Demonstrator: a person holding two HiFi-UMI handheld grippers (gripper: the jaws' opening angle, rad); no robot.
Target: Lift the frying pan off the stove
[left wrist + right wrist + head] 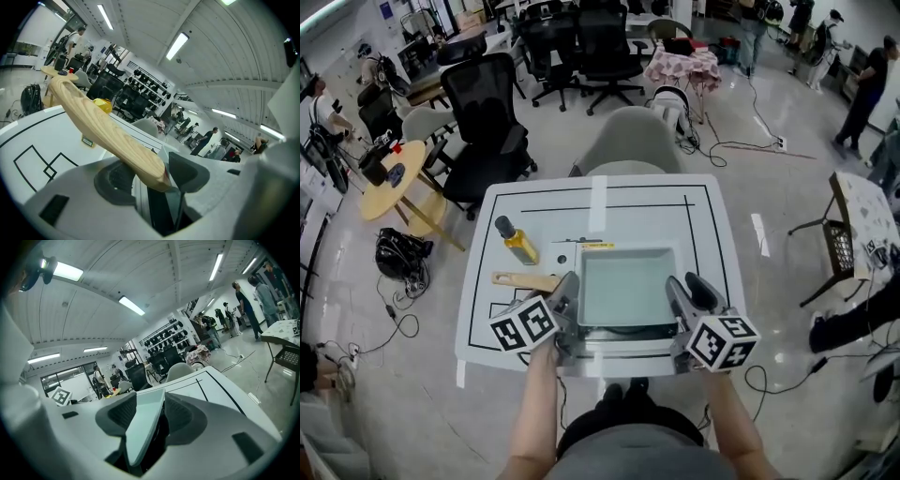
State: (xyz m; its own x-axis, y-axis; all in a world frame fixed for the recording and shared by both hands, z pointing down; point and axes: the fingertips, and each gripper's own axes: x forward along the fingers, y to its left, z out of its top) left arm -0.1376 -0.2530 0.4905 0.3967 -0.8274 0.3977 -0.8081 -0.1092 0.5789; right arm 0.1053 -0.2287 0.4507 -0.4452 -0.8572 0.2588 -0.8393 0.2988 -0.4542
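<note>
In the head view I see the frying pan point(628, 286) on the stove point(619, 352) at the lower centre of the table point(712, 234), its handle point(523, 280) pointing left. The bottle point(517, 241) stands just above-left of the handle, a label point(595, 245) lies just above the pan, and a chair point(628, 141) sits beyond the table's top edge. My left gripper point(567, 283) straddles the pan's left wall, my right gripper point(689, 283) its right rim.
</note>
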